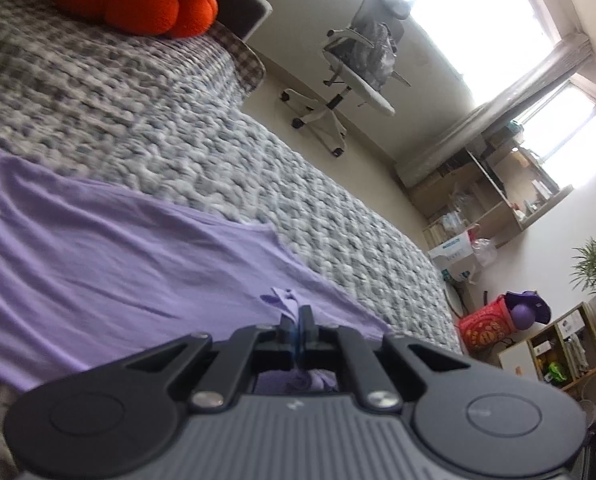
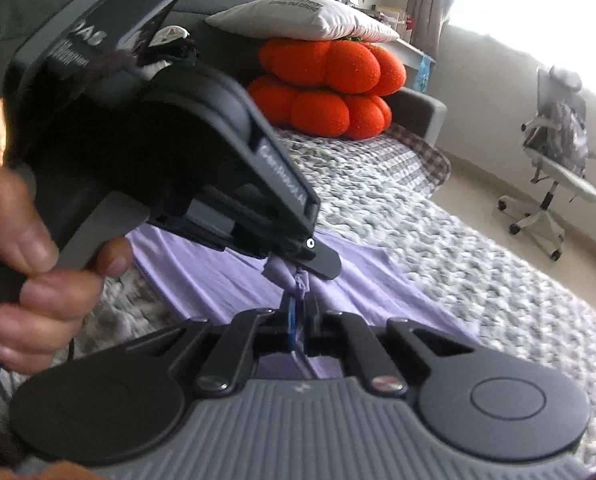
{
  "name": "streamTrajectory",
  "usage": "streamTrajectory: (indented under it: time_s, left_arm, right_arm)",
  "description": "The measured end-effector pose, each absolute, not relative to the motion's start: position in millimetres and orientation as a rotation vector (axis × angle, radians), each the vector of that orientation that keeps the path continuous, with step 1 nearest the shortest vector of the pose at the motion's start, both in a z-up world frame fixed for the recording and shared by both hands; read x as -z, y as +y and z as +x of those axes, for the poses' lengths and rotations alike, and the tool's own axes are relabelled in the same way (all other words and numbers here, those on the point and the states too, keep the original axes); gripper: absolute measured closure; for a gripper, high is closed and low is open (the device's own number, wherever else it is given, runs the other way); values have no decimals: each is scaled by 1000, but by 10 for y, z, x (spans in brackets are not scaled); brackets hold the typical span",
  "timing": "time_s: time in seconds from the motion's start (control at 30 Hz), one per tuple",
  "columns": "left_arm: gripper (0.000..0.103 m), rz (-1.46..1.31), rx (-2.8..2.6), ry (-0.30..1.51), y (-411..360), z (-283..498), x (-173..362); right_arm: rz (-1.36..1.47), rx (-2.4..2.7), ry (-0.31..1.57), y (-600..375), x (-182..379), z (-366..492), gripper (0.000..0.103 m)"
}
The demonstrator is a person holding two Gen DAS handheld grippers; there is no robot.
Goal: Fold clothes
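Both grippers clamped on the purple garment (image 1: 109,264), which lies spread on the knitted bed blanket (image 1: 281,184). My left gripper (image 1: 297,322) pinches a bunched bit of the cloth's edge at 6 o'clock in its own view, with the rest of the garment fanning out toward 9–10 o'clock. My right gripper (image 2: 300,312) pinches a tuft right next to it; in the right wrist view the left gripper (image 2: 298,270) sits at 12 o'clock, tips almost touching mine, with the person's hand (image 2: 45,280) on its handle at 9.

Judgement: fold in progress, both holds on one small patch.

To do it well:
- keep both clamps tight, fabric is thin and only a small tuft is caught
- move both hands together so the edge stays taut and straight
- lift just enough to clear the blanket; its knit looks grabby
- carry over toward the orange cushions (image 2: 330,92) side, lay flat, then release
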State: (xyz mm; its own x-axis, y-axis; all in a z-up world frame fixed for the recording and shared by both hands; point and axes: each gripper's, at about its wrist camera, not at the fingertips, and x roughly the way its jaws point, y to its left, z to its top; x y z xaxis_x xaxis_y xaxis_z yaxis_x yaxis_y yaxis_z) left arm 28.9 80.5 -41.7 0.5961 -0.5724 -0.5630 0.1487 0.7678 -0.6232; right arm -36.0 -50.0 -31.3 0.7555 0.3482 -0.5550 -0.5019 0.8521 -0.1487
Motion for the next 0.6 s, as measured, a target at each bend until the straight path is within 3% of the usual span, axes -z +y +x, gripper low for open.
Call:
streamTrajectory:
  time_s: [0.6]
  left_arm:
    - [102, -520, 359, 783, 1158, 250, 321]
  right_arm:
    - [-247, -542, 569, -143, 219, -216, 100]
